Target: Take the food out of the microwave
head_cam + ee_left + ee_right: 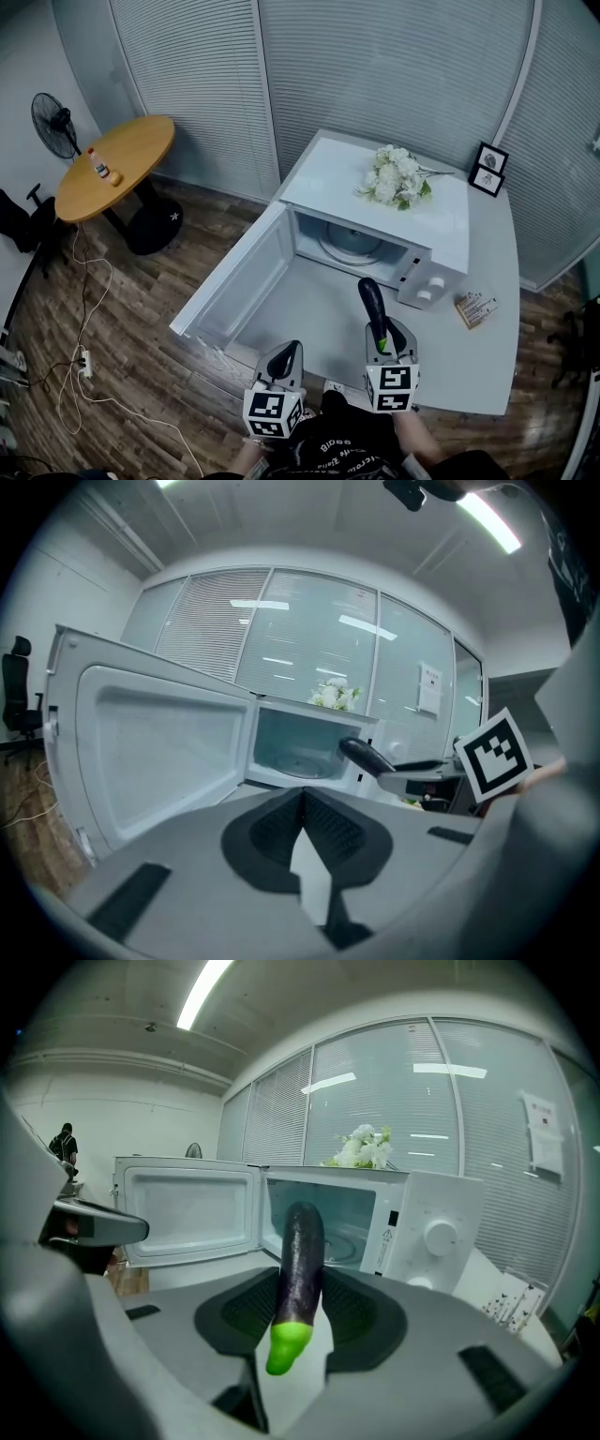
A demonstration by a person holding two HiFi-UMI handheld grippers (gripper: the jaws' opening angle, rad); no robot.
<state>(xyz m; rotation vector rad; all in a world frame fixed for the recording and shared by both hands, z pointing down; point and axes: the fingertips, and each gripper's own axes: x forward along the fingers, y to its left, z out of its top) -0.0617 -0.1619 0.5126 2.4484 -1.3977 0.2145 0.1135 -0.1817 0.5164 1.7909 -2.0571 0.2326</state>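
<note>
The right gripper [382, 336] points forward and slightly down at the open microwave [441, 234]. Its jaws clamp an eggplant [300, 1260] whose dark end sticks out ahead, outside the oven and above the white table [487, 319]. The left gripper [292, 350] sits beside it, a little farther back, with its jaws together and empty.
</note>
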